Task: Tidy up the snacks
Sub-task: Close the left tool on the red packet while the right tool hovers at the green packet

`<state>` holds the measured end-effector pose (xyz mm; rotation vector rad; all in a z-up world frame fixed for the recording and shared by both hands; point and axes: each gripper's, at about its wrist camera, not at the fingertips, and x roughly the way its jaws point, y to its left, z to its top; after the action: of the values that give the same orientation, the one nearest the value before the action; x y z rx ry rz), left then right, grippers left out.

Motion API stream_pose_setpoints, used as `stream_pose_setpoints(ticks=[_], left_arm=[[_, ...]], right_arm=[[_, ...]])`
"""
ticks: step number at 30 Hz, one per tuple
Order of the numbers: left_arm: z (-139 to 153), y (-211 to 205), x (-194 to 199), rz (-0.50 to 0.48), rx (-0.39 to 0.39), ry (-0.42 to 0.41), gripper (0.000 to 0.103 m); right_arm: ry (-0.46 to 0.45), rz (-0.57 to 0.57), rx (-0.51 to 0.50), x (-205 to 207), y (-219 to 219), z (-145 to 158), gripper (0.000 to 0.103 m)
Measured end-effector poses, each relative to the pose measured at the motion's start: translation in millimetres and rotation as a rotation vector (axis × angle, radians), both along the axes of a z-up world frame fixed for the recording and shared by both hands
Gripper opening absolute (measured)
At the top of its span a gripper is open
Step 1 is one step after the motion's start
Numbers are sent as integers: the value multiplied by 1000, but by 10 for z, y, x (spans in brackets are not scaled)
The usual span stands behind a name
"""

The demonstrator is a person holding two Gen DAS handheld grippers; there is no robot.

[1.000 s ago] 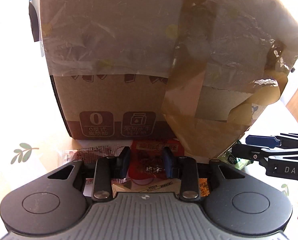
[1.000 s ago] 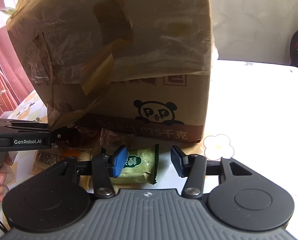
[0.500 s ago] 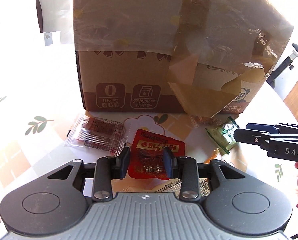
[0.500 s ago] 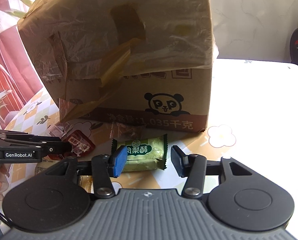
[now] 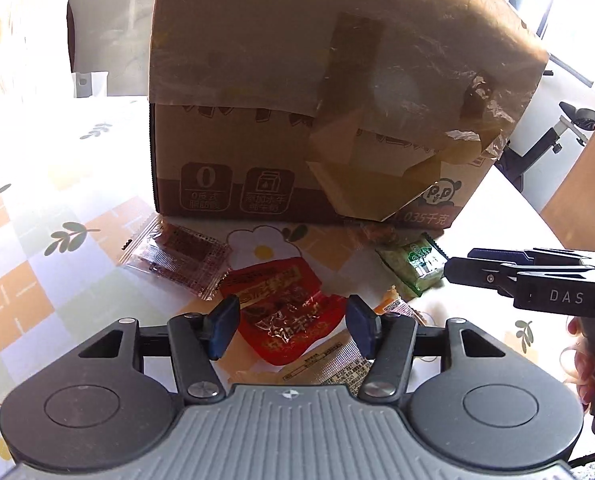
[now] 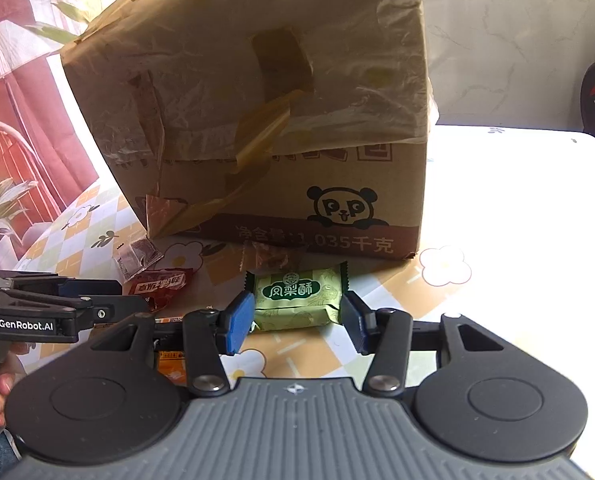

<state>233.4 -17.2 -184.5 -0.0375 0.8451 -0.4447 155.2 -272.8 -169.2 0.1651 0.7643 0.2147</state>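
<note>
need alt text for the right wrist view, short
A green pineapple-cake packet lies on a flower-patterned tablecloth between the open blue pads of the right hand-held gripper, in front of a taped cardboard box with a panda logo. The left hand-held gripper reaches in beside a red snack packet.

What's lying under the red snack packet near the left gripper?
An orange-edged printed wrapper pokes out from beneath the red snack packet, on the patterned tablecloth. Most of that wrapper is covered, so its contents cannot be told.

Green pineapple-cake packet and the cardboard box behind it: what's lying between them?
In the right wrist view, a small clear-wrapped brown snack lies on the tablecloth between the green packet and the box, close against the box's base.
</note>
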Motion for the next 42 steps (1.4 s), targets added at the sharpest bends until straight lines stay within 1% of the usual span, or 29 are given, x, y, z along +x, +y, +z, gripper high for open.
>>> stream_pose_setpoints(ticks=[2, 5, 8, 10, 12, 14, 18, 21, 24, 28, 32, 35, 36, 38, 39, 41, 42], left_arm=[[-12, -29, 47, 9, 5, 20, 61], [-10, -54, 111, 35, -25, 47, 61], [7, -71, 173, 89, -46, 79, 61], [34, -84, 202, 129, -52, 96, 64], [34, -129, 230, 165, -24, 119, 67], [7, -186, 248, 177, 9, 138, 67], [-16, -286, 194, 158, 60, 113, 68], [-36, -330, 126, 151, 95, 88, 70], [-53, -307, 121, 153, 89, 86, 74], [-74, -304, 105, 142, 97, 74, 73], [-44, -239, 99, 136, 69, 85, 70], [-2, -130, 56, 123, 29, 71, 60], [26, -83, 40, 113, 3, 64, 50], [60, -18, 26, 86, -24, 80, 33], [48, -16, 23, 82, -4, 91, 9], [-16, 4, 16, 83, 21, 115, 9], [-51, 25, 8, 90, 18, 121, 9]], right_arm=[[1, 3, 1, -4, 2, 4, 52], [3, 0, 2, -16, -15, 11, 52], [6, -6, 4, -14, -37, 7, 52], [7, -7, 4, -15, -41, 6, 52], [9, -4, 5, -11, -36, 1, 52], [11, -2, 6, 1, -23, -12, 52], [12, -2, 9, -4, -31, -22, 52], [15, -10, 12, -5, -48, -30, 52], [14, -11, 16, -14, -59, -28, 52], [17, -12, 19, -19, -74, -33, 52], [16, -12, 20, -21, -79, -34, 52], [16, -13, 21, -20, -82, -35, 52], [17, -14, 22, -18, -83, -38, 52], [19, -15, 24, -16, -86, -38, 52], [20, -14, 24, -13, -84, -39, 52], [19, -12, 25, -8, -77, -37, 52], [18, -11, 25, -7, -72, -36, 52]])
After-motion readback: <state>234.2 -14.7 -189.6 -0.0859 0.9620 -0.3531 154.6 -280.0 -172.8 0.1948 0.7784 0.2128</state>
